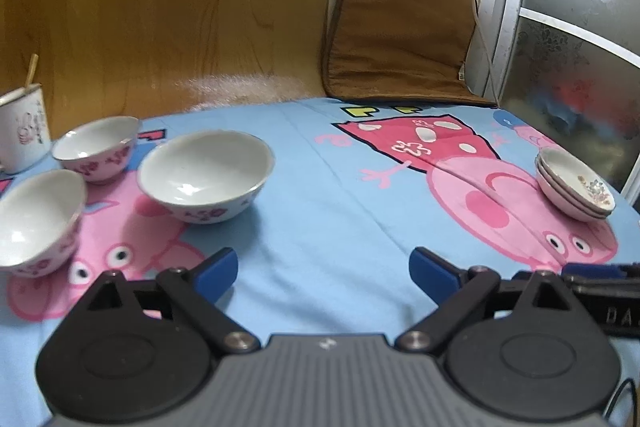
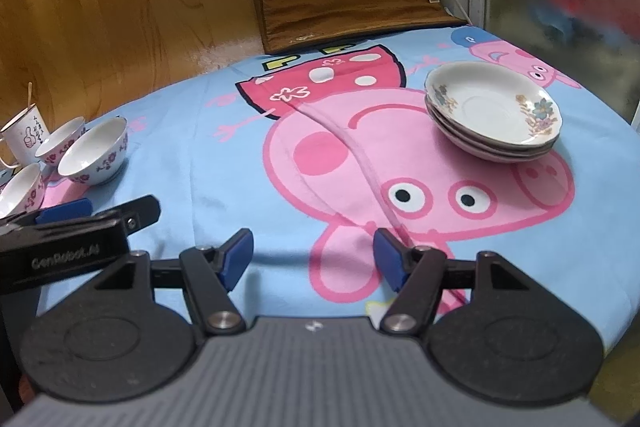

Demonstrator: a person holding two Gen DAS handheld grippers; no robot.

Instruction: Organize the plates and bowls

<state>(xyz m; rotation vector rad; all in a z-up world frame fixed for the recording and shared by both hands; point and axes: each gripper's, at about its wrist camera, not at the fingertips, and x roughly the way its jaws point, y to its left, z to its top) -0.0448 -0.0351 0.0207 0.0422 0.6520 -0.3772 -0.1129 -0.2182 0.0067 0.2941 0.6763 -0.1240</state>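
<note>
Three white bowls with purple flower prints stand apart at the left of the cartoon-pig tablecloth point(image 1: 320, 195): a large one point(image 1: 206, 175), a smaller one behind it point(image 1: 96, 153) and one at the near left point(image 1: 38, 223). A stack of shallow flowered plates point(image 2: 494, 111) sits at the far right. My left gripper point(image 1: 324, 267) is open over bare cloth, to the right of the bowls, with nothing between its blue pads point(image 1: 216, 273). My right gripper point(image 2: 314, 255) is open too and holds nothing; the plates lie ahead of it and to its right.
A white mug point(image 1: 22, 131) with a stick in it stands behind the bowls. A brown cushion point(image 1: 400, 27) leans at the back beside a wooden wall. A frosted glass door point(image 1: 580, 27) and a cable stand at the right. The table's round edge curves close past the plates.
</note>
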